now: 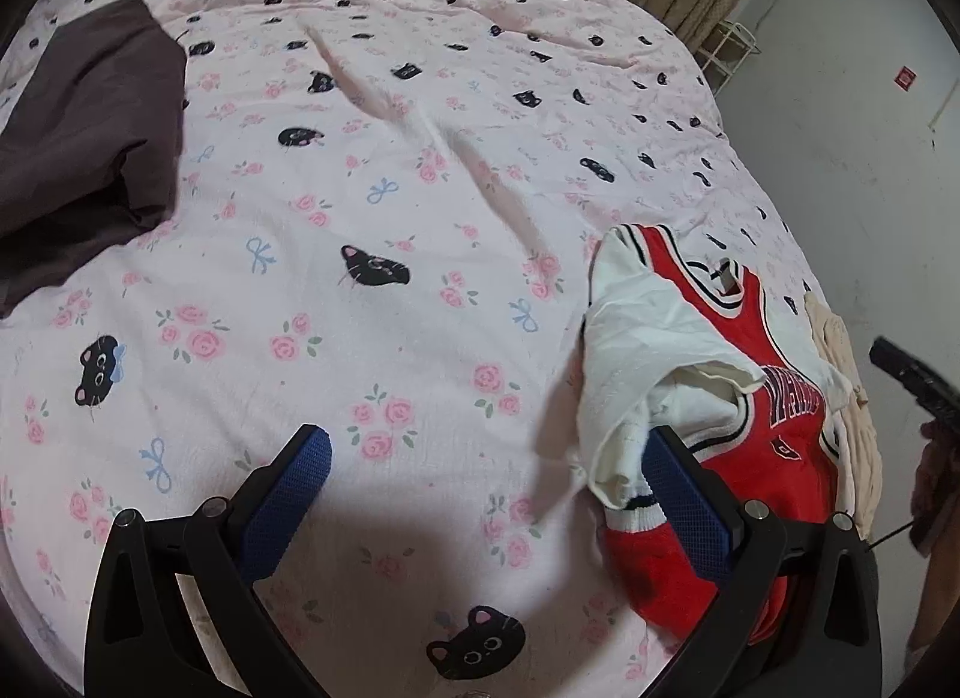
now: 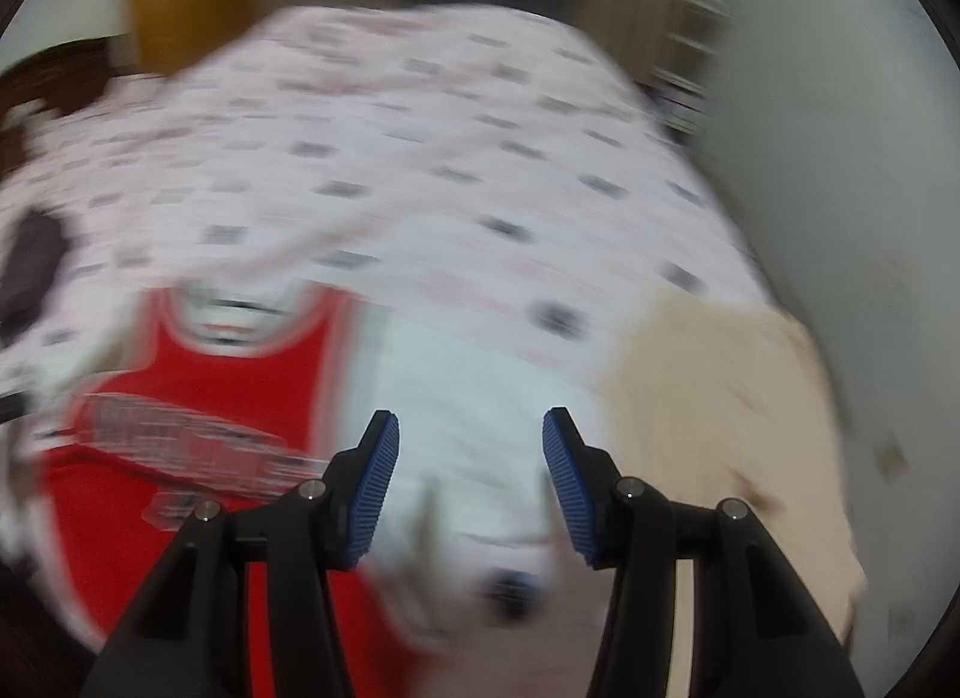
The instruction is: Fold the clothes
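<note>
Bedsheet (image 1: 420, 170) under my wide-open left gripper (image 1: 486, 494); red jersey (image 1: 780, 446) by its right finger. Right gripper (image 2: 471, 485) open, view motion-blurred.

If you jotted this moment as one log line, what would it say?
stage: before grasp | left gripper: open, empty | right gripper: open, empty, view blurred | red jersey: crumpled with white garment on bed

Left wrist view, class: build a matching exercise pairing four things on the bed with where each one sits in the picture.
Things:
1. red jersey
2. dark brown garment
3. white garment
4. left tool

Places:
A. far left
B. draped across the jersey's left side
C. bottom, wide open over the bedsheet
D. lower right

Pairs: 1-D, 2-A, 3-B, 4-C
</note>
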`<state>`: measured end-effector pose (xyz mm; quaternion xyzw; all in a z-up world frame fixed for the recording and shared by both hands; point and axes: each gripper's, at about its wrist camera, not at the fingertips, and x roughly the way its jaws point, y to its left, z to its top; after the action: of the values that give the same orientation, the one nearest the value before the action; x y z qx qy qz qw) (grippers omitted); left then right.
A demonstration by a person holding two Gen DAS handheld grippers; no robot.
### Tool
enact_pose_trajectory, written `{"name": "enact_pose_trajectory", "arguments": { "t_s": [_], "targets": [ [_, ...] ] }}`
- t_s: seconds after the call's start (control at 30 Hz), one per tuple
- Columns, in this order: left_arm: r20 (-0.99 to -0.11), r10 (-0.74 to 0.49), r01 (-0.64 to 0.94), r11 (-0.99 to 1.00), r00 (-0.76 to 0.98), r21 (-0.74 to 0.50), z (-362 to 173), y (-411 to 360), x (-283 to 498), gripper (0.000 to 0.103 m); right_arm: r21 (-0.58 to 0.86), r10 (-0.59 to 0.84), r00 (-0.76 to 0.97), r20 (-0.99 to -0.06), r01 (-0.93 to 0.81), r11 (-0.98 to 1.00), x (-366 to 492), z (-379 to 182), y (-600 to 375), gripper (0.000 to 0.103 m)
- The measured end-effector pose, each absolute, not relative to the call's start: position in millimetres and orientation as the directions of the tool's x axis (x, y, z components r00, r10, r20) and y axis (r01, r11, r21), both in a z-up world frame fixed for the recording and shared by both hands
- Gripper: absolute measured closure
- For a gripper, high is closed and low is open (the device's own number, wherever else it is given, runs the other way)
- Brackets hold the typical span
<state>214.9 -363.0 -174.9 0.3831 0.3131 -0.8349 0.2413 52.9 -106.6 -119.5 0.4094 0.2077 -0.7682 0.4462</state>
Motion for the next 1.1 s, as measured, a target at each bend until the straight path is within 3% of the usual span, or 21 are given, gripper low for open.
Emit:
{"name": "enact_pose_trajectory", "arguments": {
  "t_s": [0.07,0.2,0.4,0.73,0.83,0.97,1.1],
  "targets": [
    [-0.785,-0.174,0.629,-0.708,-0.595,-0.320,-171,-358,213,0.001,0.075,-0.574,-0.191,-0.796,0.910,-0.407,73,-104,-125,0.054],
    [-0.760,-0.211,0.591,-0.761,-0.615,-0.267,-161,-346,211,0.001,0.110,-0.603,-0.052,-0.796,0.967,-0.228,111,-101,-169,0.071],
    [-0.749,-0.240,0.567,-0.796,-0.617,-0.212,-157,-340,207,0.000,0.041,-0.558,0.004,-0.830,0.998,-0.053,162,-125,-222,0.073],
    [-0.765,-0.221,0.569,-0.792,-0.604,-0.220,-166,-343,204,0.000,-0.052,-0.511,-0.031,-0.859,0.998,0.027,189,-148,-257,0.073],
    [-0.766,-0.222,0.570,-0.792,-0.604,-0.220,-166,-343,203,0.000,-0.046,-0.497,-0.023,-0.868,0.998,0.034,188,-150,-263,0.091],
    [-0.763,-0.221,0.569,-0.792,-0.607,-0.224,-166,-343,203,0.000,-0.038,-0.484,-0.018,-0.875,0.999,0.032,186,-150,-267,0.098],
    [-0.770,-0.214,0.572,-0.788,-0.600,-0.227,-168,-343,202,0.000,-0.046,-0.501,-0.023,-0.865,0.998,0.034,185,-137,-274,0.099]
  ]
}}
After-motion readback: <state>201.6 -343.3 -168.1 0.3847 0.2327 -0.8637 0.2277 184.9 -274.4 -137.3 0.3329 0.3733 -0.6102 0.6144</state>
